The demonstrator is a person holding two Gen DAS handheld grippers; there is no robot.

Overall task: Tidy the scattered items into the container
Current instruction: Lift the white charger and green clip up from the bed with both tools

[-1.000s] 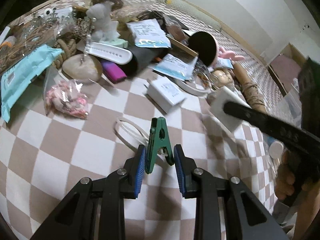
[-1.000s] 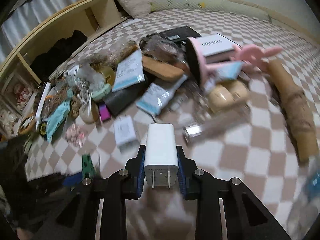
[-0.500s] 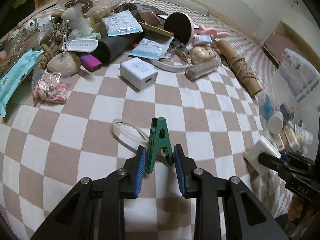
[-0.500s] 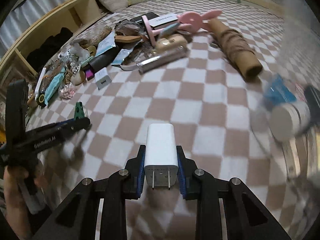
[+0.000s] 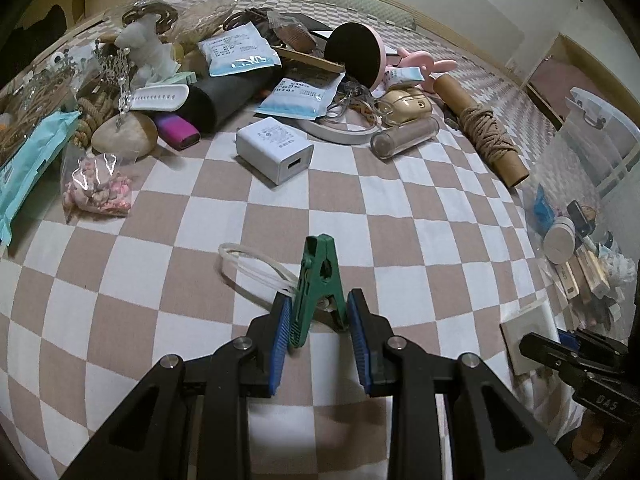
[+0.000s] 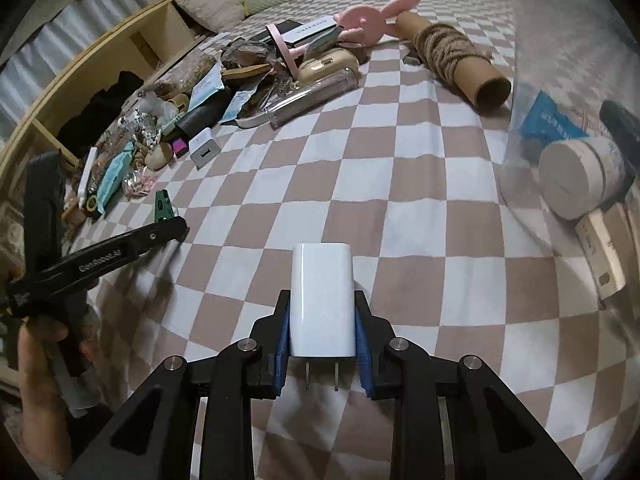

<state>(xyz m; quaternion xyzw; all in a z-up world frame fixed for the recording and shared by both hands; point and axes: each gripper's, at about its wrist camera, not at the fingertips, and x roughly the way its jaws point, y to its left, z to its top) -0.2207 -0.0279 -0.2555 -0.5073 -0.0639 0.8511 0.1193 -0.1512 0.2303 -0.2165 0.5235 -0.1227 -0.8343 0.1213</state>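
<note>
My left gripper (image 5: pixel 318 330) is shut on a green clip (image 5: pixel 318 288) and holds it over the checkered cloth. A clear loop of tubing (image 5: pixel 256 270) lies just left of the clip. My right gripper (image 6: pixel 322 330) is shut on a white charger (image 6: pixel 322 300), prongs towards the camera. The clear plastic container (image 6: pixel 568 92) stands at the right in the right wrist view, with a round jar (image 6: pixel 576 178) and other items inside. It also shows in the left wrist view (image 5: pixel 588 148). The right gripper shows there (image 5: pixel 576 364) with the charger (image 5: pixel 528 340).
A pile of scattered items lies at the far side: another white charger (image 5: pixel 274 148), a clear tube (image 5: pixel 404 138), a cardboard roll with twine (image 5: pixel 480 132), blue packets (image 5: pixel 302 96), a bag of pink beads (image 5: pixel 96 190). A wooden shelf (image 6: pixel 100 80) runs at left.
My right gripper has carried the white charger away from the pile and to the container's side. My left gripper has pulled back slightly with the green clip.
</note>
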